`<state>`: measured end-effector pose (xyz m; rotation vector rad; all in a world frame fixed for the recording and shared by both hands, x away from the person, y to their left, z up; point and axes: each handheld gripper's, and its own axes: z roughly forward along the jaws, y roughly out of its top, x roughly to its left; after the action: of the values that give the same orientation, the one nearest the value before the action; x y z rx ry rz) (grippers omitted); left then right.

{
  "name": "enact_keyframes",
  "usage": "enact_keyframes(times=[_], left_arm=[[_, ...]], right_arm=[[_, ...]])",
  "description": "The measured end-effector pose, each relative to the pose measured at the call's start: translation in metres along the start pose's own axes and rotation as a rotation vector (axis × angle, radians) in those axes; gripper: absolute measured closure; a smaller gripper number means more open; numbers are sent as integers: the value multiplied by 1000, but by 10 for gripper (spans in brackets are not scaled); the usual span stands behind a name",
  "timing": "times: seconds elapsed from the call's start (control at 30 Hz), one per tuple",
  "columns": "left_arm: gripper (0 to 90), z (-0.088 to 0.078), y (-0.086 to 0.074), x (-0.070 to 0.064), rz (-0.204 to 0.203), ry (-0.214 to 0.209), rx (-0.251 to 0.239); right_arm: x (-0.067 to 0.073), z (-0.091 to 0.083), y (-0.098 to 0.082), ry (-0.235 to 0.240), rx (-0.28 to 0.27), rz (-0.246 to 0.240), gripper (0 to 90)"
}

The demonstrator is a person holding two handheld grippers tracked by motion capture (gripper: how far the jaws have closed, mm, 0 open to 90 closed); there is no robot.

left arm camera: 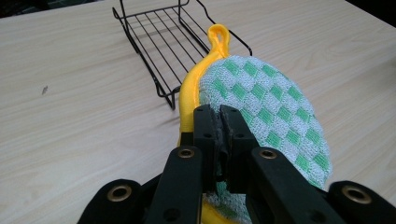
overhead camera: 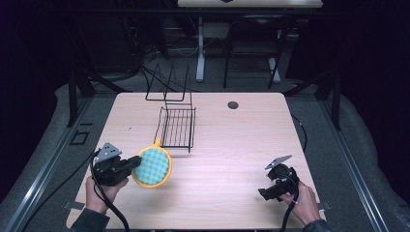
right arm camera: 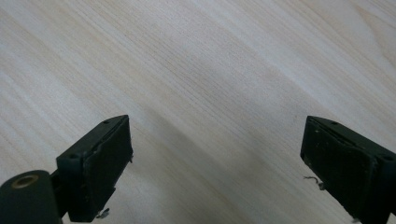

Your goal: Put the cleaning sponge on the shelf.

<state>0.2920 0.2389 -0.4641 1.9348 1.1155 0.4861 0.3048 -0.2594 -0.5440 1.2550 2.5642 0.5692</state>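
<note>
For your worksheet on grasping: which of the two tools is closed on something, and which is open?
The left tool is shut on the potholder; the right tool is open above bare table.

I can read no text, label, brand or number anywhere from here, not on any object or surface before me.

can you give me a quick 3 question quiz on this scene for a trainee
1. True or false: the left hand-held gripper is shut on the pot holder.
2. What lies beyond the pot holder's yellow loop? A) wire rack B) mug C) plate
3. Fill in: the right hand-held gripper's jaws are ____ over bare table.

Key: 1 true. 2 A, the wire rack. 3 open.
</note>
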Motion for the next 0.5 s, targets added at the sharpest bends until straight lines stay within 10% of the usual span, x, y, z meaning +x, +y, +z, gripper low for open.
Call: enact_keyframes(times=[0.5], left_arm=[[864, 11, 19, 10, 11, 15, -46]], right_arm=[[0, -1, 0, -1, -1, -3, 85]])
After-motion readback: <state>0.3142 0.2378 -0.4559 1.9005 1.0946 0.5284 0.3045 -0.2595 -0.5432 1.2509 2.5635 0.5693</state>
